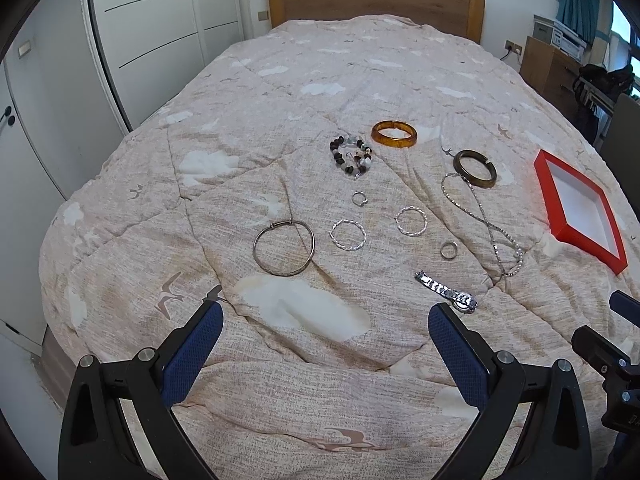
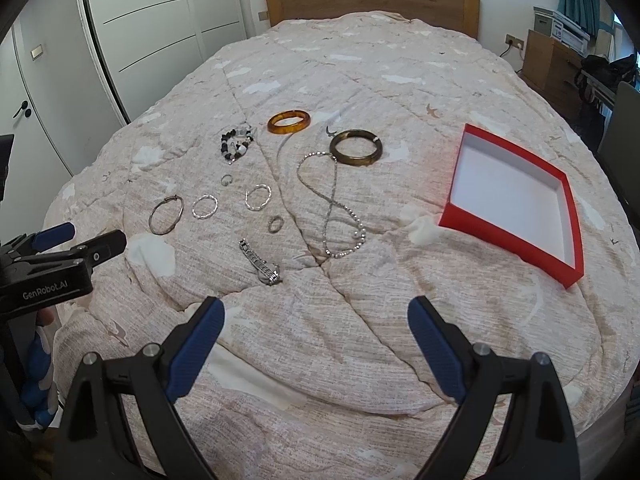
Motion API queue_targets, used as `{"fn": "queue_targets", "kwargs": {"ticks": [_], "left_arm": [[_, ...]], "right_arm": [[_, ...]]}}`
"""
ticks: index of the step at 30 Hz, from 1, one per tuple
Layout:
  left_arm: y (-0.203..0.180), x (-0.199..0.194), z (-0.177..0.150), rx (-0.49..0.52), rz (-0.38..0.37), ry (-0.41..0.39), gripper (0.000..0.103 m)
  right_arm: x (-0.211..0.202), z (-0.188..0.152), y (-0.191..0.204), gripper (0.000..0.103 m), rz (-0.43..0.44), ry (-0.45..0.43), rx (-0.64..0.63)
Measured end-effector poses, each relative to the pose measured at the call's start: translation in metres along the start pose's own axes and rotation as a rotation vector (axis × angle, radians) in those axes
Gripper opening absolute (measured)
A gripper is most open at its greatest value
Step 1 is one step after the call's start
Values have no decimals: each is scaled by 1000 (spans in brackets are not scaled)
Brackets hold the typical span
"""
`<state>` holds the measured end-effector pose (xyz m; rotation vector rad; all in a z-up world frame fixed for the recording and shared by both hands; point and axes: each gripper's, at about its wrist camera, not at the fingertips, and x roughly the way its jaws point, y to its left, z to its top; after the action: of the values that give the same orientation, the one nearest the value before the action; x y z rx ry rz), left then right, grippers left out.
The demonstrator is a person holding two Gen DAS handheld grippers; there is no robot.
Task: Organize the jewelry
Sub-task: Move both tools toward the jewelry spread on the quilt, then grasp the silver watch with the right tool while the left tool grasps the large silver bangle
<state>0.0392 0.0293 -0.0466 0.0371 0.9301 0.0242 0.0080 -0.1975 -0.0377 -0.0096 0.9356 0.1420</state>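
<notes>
Hovering above the foot of the bed (image 2: 360, 60), the left hand-held gripper (image 1: 324, 316) and right hand-held gripper (image 2: 316, 312) both stand with jaws spread wide and empty. All the jewelry, from the watch (image 2: 262, 266) and necklace (image 2: 332, 204) to the amber bangle (image 2: 289, 121), lies scattered on the quilt. The red box (image 2: 560, 270) beside it holds nothing, so sorting appears not yet begun.

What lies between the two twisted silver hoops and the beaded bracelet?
A small silver ring, lying apart from both, seen in both wrist views.
</notes>
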Motion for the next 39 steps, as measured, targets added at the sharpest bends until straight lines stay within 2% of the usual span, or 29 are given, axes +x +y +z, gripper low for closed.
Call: {"fn": "queue_targets", "kwargs": {"ticks": [7, 10, 12, 15, 22, 29, 31, 33, 34, 39], "left_arm": [[3, 9, 3, 0, -10, 16, 101], [11, 18, 7, 0, -3, 30, 99], [20, 26, 11, -10, -8, 44, 93], [33, 39, 17, -46, -30, 57, 86], [55, 79, 27, -143, -97, 121, 67], [48, 123, 43, -114, -108, 177, 48], [43, 136, 45, -94, -111, 198, 38], [36, 148, 45, -71, -116, 227, 31], [33, 154, 44, -60, -112, 241, 27], [30, 165, 37, -46, -100, 269, 26]], "right_arm": [[8, 1, 1, 92, 28, 11, -19], [13, 4, 5, 85, 87, 16, -42], [21, 8, 9, 67, 136, 32, -69], [41, 15, 15, 45, 210, 75, -93], [94, 32, 28, 43, 306, 144, -155], [137, 40, 25, 43, 363, 207, -155], [147, 39, 23, 43, 374, 224, -151], [155, 37, 22, 35, 389, 238, -144], [158, 36, 21, 35, 394, 246, -141], [167, 32, 19, 33, 412, 266, -136]]}}
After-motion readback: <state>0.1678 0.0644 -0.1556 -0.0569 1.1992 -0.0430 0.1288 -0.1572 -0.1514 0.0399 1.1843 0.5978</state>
